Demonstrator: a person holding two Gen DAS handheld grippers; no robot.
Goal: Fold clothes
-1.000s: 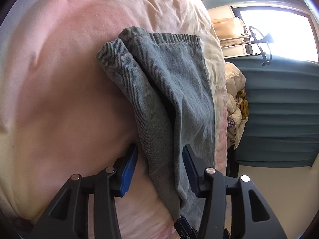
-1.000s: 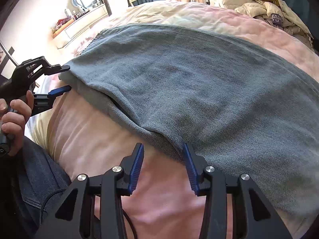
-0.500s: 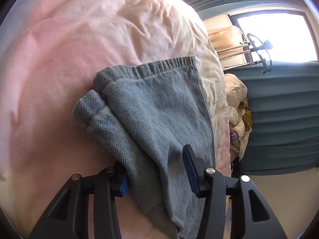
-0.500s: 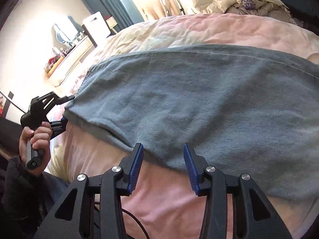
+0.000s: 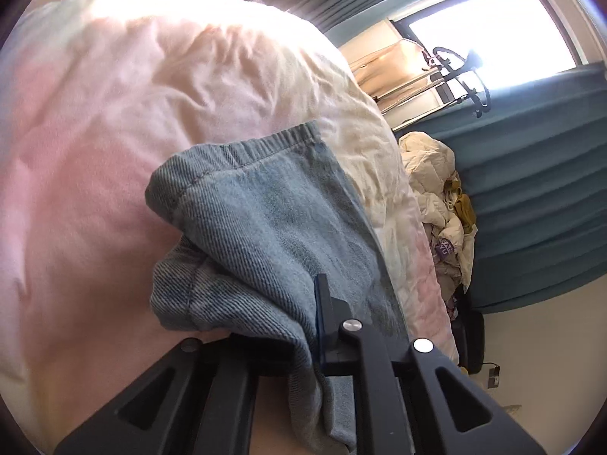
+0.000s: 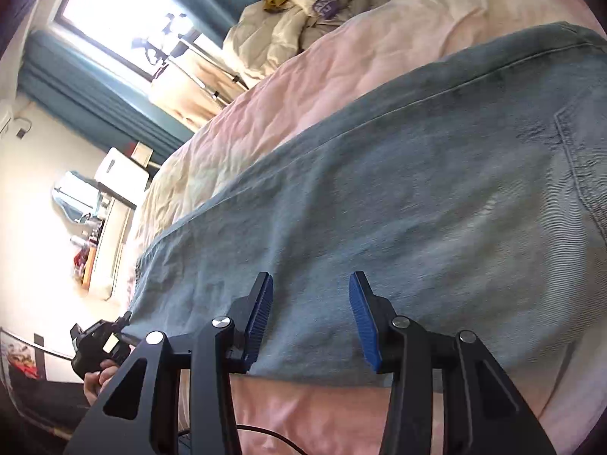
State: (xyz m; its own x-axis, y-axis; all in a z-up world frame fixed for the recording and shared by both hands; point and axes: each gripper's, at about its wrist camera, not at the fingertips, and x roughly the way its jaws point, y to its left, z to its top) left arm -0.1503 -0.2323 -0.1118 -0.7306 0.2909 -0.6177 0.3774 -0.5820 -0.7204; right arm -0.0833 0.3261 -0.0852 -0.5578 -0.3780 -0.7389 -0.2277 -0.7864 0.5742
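My left gripper (image 5: pixel 316 326) is clamped on the hem end of the jeans (image 5: pixel 273 235); its jaws are together, with denim bunched between them and draped over the near finger. I judge this grip is meant to carry the leg end over toward the waistband (image 5: pixel 261 144), which lies ahead of the fingertips on the pink duvet (image 5: pixel 95 151).

My right gripper (image 6: pixel 311 318) hangs with its fingers apart, nothing between the blue pads (image 6: pixel 261 314). The near edge of the jeans (image 6: pixel 379 208) lies just under and ahead of the fingertips. A back pocket (image 6: pixel 580 174) shows far to the right of them. I read this stance as a pose for pinching that edge so both ends rise together.

A heap of unfolded laundry (image 6: pixel 303 11) lies well beyond the fingers, past the bed.
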